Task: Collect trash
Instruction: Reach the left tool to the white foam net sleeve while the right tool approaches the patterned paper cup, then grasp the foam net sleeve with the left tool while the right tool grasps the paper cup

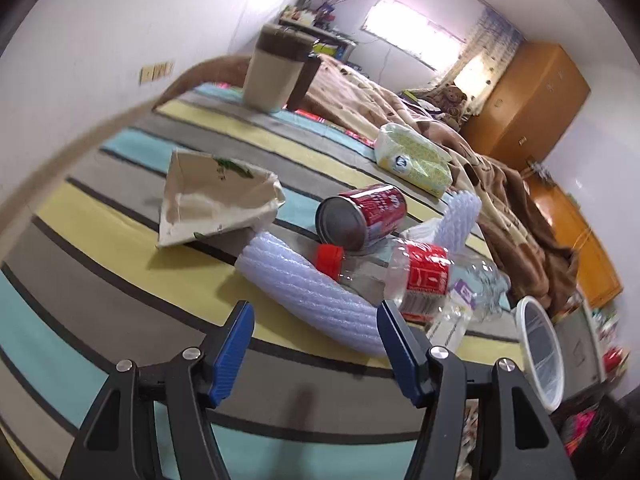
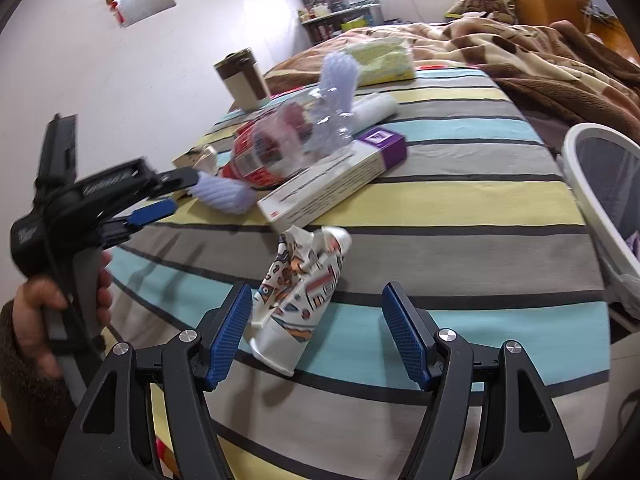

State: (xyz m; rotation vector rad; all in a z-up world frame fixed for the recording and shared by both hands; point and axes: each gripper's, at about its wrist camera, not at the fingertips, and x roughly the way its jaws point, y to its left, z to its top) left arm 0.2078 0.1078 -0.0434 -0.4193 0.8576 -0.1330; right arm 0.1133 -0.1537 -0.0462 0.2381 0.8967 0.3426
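Trash lies on a striped bedsheet (image 1: 120, 240). In the left wrist view, my left gripper (image 1: 316, 320) is open just short of a white foam sleeve (image 1: 312, 292), a clear plastic bottle with red cap (image 1: 420, 276), a red can (image 1: 364, 216) and a torn paper bag (image 1: 216, 200). In the right wrist view, my right gripper (image 2: 316, 304) is open with a crumpled patterned paper cup (image 2: 300, 292) near its left finger. A long white-and-purple box (image 2: 336, 180) lies beyond. The left gripper (image 2: 168, 192) shows at the left, open, near the foam sleeve (image 2: 224, 196).
A white-rimmed trash bin (image 2: 588, 184) stands at the bed's right edge; it also shows in the left wrist view (image 1: 540, 348). A tissue pack (image 1: 412, 160), a beige-brown canister (image 1: 276, 68) and a brown blanket (image 2: 540, 52) lie farther back. A wall is at the left.
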